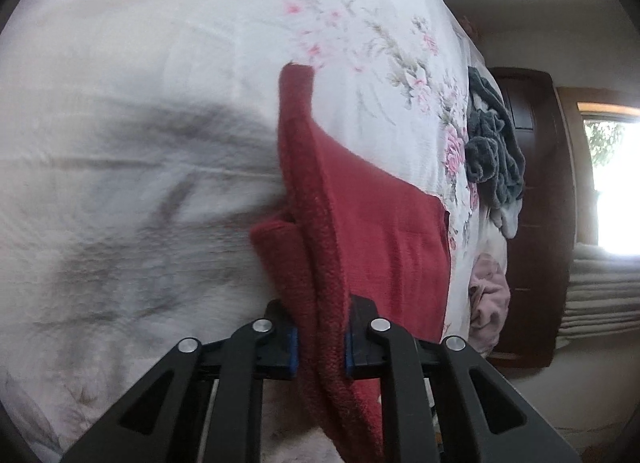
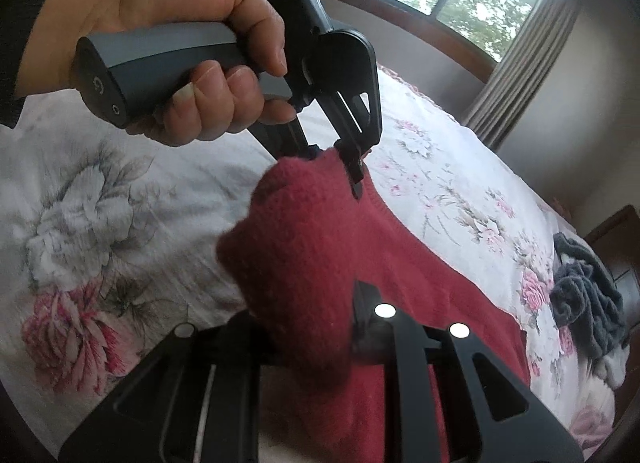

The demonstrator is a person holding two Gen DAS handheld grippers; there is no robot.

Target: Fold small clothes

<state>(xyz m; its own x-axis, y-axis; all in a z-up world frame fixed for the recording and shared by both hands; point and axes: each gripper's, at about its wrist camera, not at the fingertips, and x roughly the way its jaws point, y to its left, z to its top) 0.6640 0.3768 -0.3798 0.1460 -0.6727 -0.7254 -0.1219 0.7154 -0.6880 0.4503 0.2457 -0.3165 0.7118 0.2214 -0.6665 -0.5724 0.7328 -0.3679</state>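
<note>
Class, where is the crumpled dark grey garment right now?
The dark grey garment lies bunched at the floral bedsheet's far right edge in both views, beyond the red knitted cloth.

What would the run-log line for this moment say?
stage: mid-fold | left tongs: shut on red knit garment | right tongs: shut on same garment, edge lifted | surface: floral bedspread | dark clothes pile: untouched
</note>
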